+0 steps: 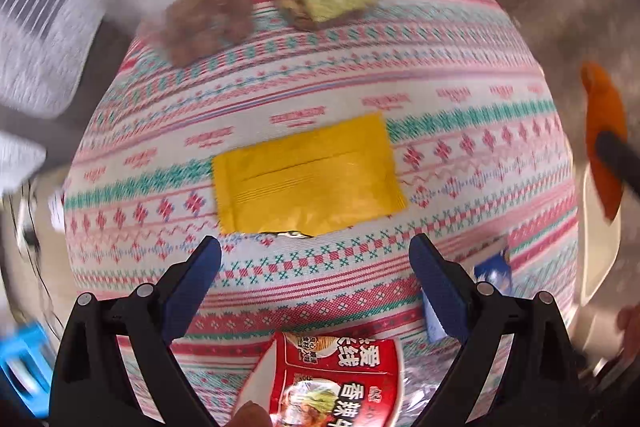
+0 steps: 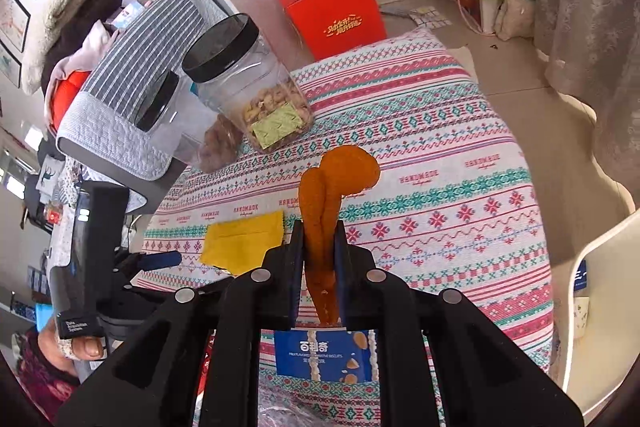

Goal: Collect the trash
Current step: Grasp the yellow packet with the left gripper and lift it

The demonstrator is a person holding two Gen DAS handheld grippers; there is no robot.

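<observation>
A yellow wrapper (image 1: 306, 175) lies flat on the patterned tablecloth (image 1: 460, 147); it also shows in the right wrist view (image 2: 244, 241). My left gripper (image 1: 316, 259) is open just short of its near edge, above the cloth. My right gripper (image 2: 318, 251) is shut on an orange peel (image 2: 336, 183) and holds it above the table; the peel shows at the right edge of the left wrist view (image 1: 604, 131). A red noodle packet (image 1: 336, 375) lies under the left gripper. A blue biscuit packet (image 2: 324, 357) lies under the right gripper.
Two clear jars with black lids stand at the table's far side, one with snacks (image 2: 256, 83), one smaller (image 2: 188, 123). A striped cloth (image 2: 132, 91) lies left of them. A white bin rim (image 2: 600, 287) is at the right. A red box (image 2: 336, 11) stands on the floor.
</observation>
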